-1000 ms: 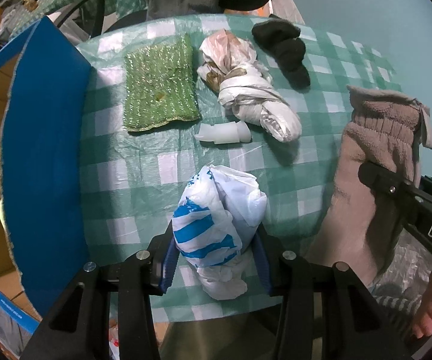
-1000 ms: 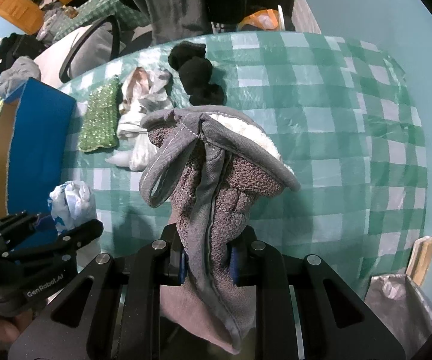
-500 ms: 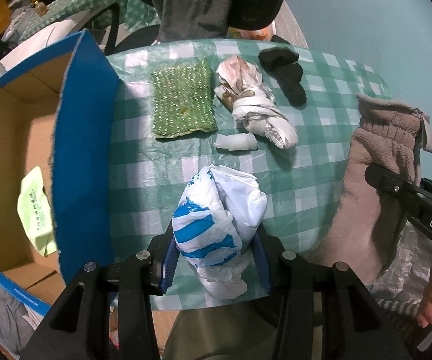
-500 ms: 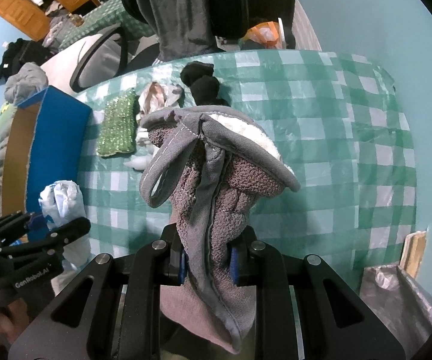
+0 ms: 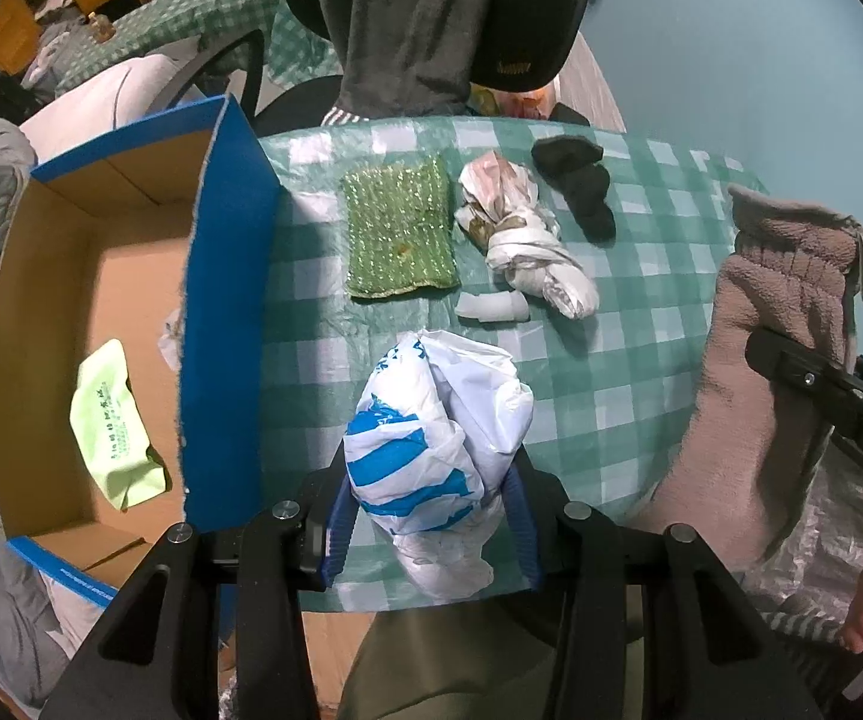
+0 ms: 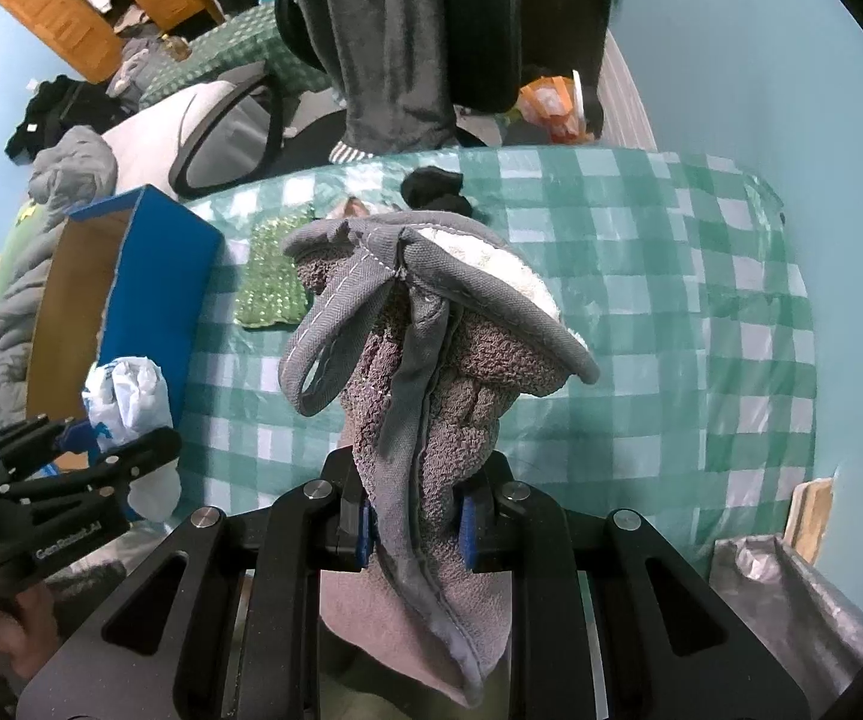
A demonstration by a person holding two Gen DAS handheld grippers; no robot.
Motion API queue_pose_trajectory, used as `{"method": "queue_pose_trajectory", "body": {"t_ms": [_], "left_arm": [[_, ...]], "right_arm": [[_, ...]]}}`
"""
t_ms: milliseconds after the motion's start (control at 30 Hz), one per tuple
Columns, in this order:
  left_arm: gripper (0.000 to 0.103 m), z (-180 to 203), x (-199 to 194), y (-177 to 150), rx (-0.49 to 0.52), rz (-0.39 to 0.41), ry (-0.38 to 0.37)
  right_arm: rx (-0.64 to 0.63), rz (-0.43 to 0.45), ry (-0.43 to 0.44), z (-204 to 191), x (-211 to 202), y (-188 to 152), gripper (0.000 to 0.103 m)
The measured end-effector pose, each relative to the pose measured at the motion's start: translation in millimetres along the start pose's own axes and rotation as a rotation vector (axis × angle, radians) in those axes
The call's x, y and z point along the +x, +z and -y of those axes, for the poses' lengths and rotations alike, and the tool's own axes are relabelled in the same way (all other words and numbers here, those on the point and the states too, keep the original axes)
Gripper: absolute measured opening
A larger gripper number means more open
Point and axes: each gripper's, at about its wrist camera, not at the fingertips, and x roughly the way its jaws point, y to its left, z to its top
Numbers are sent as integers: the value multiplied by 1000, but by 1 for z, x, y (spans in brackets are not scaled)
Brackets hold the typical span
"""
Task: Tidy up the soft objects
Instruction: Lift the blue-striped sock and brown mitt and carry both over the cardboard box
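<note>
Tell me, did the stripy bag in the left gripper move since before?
Yes. The blue-striped bag, clamped in the left gripper, went up: the checked table looks smaller, and the box interior now shows.

two bags [image 5: 440,438] – one box [image 5: 227,324] – one sponge [image 5: 398,228]

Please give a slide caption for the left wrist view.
Left claw grips a blue-striped plastic bag beside an open box.

pale blue wall [image 6: 761,60], wooden cabinet [image 6: 65,6], green checked tablecloth [image 6: 671,276].
</note>
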Motion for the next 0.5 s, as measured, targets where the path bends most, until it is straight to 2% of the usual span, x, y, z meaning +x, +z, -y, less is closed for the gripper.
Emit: {"method": "queue_pose_trajectory", "body": {"t_ms": [500], "left_arm": [[45, -11, -25, 2, -14, 45, 2]], "right_arm": [[-39, 30, 16, -23, -15, 10, 19]]}}
